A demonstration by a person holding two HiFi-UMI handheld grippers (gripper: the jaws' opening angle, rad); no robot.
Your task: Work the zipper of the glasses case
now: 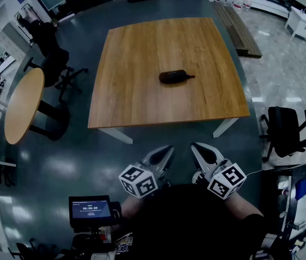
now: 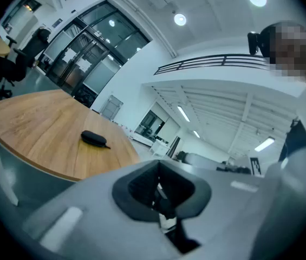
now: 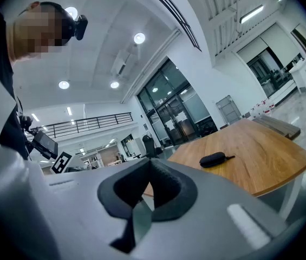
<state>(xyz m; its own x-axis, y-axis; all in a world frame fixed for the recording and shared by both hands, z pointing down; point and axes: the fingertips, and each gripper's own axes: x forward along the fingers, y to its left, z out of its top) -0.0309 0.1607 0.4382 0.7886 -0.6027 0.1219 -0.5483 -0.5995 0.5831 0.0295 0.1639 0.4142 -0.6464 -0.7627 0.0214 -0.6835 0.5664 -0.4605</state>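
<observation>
A black oval glasses case (image 1: 175,77) lies near the middle of the square wooden table (image 1: 136,102), its zipper pull cord trailing to the right. It also shows small in the left gripper view, the case (image 2: 93,138), and in the right gripper view, the case (image 3: 212,159). My left gripper (image 1: 169,151) and right gripper (image 1: 194,147) hang side by side close to my body, well short of the table's near edge. Both are shut with nothing between the jaws.
A round wooden table (image 1: 24,105) and black office chairs (image 1: 54,64) stand at the left. Another black chair (image 1: 284,130) stands right of the table. A small screen (image 1: 91,208) sits low at my left. A wooden bench (image 1: 241,31) lies beyond the far right corner.
</observation>
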